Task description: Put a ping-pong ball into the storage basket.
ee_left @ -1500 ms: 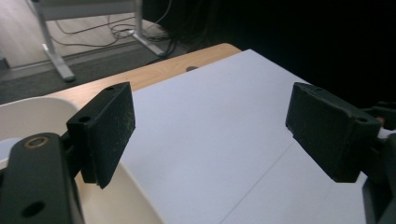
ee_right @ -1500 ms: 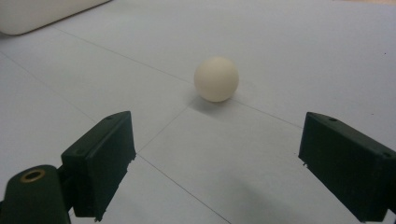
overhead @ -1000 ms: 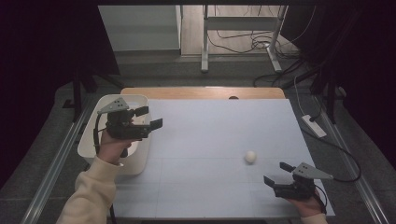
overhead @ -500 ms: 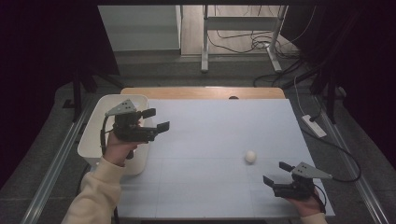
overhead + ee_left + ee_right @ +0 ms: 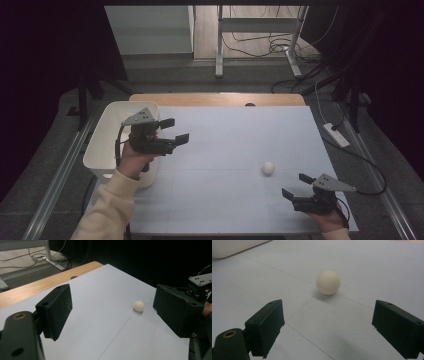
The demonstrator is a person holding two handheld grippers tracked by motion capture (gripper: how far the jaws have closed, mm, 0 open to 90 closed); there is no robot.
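Approaching is the step in hand, by my reading: you hold both grippers off the white ball (image 5: pixel 268 168), which rests alone on the pale sheet covering the table (image 5: pixel 225 150), toward its right near side. Your right gripper (image 5: pixel 296 187) sits low at the near right edge, near the ball, jaws spread wide and empty; in the right gripper view the ball (image 5: pixel 328 282) lies just ahead of them, centred between them. Your left gripper (image 5: pixel 174 131) hangs above the white bin (image 5: pixel 107 131) at the table's left edge, jaws wide, nothing between them, aimed across at the ball (image 5: pixel 139 306), well apart from it. Next move, likely: ease the right gripper forward until the jaws straddle the ball, then close gently, since a round ball may roll off at a nudge.
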